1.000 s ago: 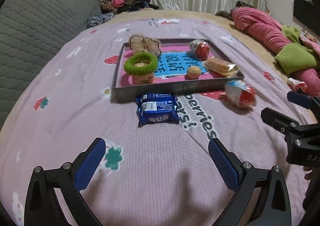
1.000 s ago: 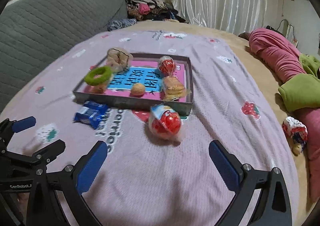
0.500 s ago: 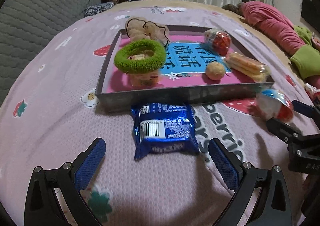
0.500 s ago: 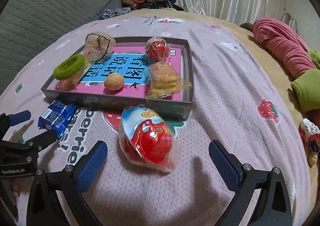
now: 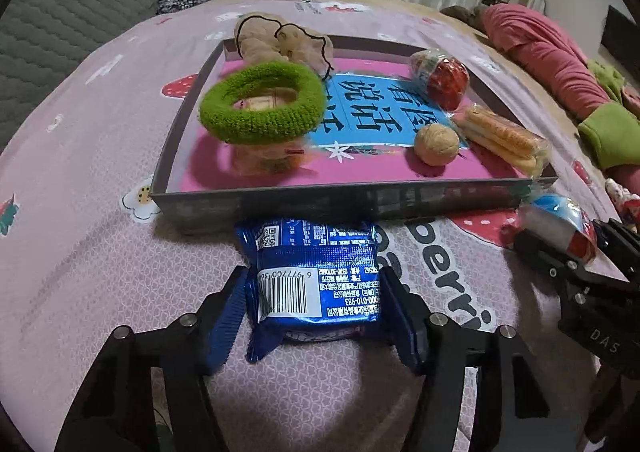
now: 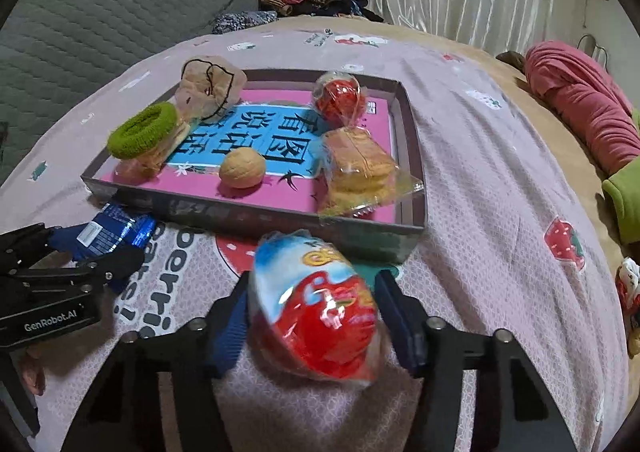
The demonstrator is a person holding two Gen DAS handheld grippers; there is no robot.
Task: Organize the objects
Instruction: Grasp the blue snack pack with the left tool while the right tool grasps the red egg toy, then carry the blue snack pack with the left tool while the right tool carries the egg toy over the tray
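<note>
one blue packet (image 5: pixel 314 276), two red eggs (image 6: pixel 320 316), one tray (image 5: pixel 360 200), one walnut (image 5: pixel 436 143)

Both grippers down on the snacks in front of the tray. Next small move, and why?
Probably lift both together. The left gripper, jaws just closing, brackets the blue foil snack packet; the right gripper, likewise closing, brackets the red-and-blue wrapped chocolate egg. Both lie on the pink bedspread outside the grey shallow tray.

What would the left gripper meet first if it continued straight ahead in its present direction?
The left gripper, whose jaws have just been closing on the blue snack packet, would probably push that packet into the near wall of the grey tray. Depth is unclear.
</note>
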